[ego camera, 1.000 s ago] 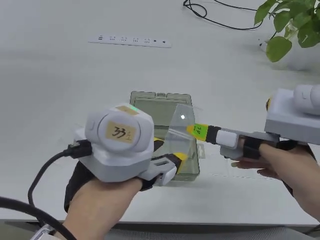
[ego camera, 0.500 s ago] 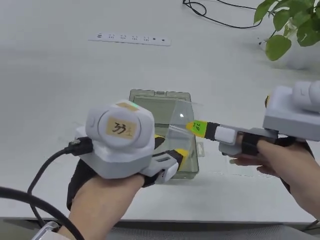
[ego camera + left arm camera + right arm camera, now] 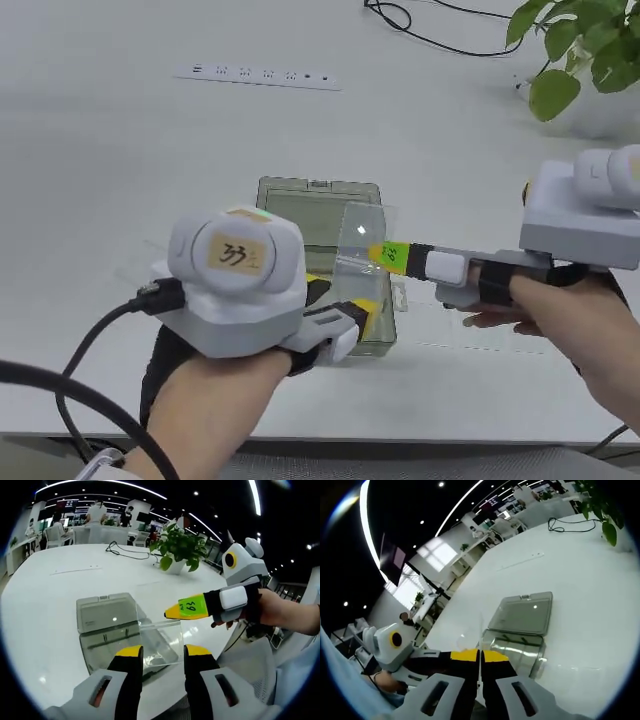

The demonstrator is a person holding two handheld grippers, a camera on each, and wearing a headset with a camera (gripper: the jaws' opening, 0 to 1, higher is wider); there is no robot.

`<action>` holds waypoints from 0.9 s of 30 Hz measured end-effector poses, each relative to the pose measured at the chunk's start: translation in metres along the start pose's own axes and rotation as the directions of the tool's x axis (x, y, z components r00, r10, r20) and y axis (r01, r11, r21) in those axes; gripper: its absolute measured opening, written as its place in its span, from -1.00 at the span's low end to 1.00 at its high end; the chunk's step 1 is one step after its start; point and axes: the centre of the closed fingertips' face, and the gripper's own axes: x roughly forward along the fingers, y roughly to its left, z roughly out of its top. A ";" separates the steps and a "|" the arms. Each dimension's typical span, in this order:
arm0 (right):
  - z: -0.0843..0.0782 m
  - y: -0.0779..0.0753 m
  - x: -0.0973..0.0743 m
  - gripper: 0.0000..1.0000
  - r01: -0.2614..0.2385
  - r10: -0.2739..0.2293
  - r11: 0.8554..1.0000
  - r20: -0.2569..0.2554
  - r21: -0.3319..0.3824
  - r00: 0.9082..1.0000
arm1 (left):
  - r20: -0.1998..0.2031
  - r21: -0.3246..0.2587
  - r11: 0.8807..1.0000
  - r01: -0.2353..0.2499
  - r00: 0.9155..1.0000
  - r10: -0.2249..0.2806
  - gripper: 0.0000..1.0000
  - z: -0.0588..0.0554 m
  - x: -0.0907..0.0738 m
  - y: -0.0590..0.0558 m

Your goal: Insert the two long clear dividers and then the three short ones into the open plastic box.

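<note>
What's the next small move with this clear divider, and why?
Probably lower the right gripper so the clear divider goes down into the open box. Its jaws are shut on the sheet, which seems held over the box and not yet seated; the left gripper sits open nearby.

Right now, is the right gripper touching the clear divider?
Touching. In the right gripper view the right gripper is shut on a thin clear edge; the left gripper view shows its tip gripping the top corner of the clear divider.
</note>
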 end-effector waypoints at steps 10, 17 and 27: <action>0.002 0.000 0.000 -0.97 0.015 -0.015 1.000 -0.026 -0.001 1.000 | 0.025 0.069 0.998 0.010 1.000 -0.011 -0.28 0.000 0.000 0.001; 0.003 -0.004 -0.002 -0.97 0.041 -0.040 0.999 -0.050 0.016 0.998 | 0.025 0.166 0.986 0.028 0.999 -0.032 0.29 -0.005 -0.006 0.007; 0.005 -0.015 -0.003 -0.97 0.133 -0.124 0.989 -0.143 0.061 0.982 | 0.007 0.364 0.929 0.071 0.997 -0.079 1.00 -0.006 -0.018 0.025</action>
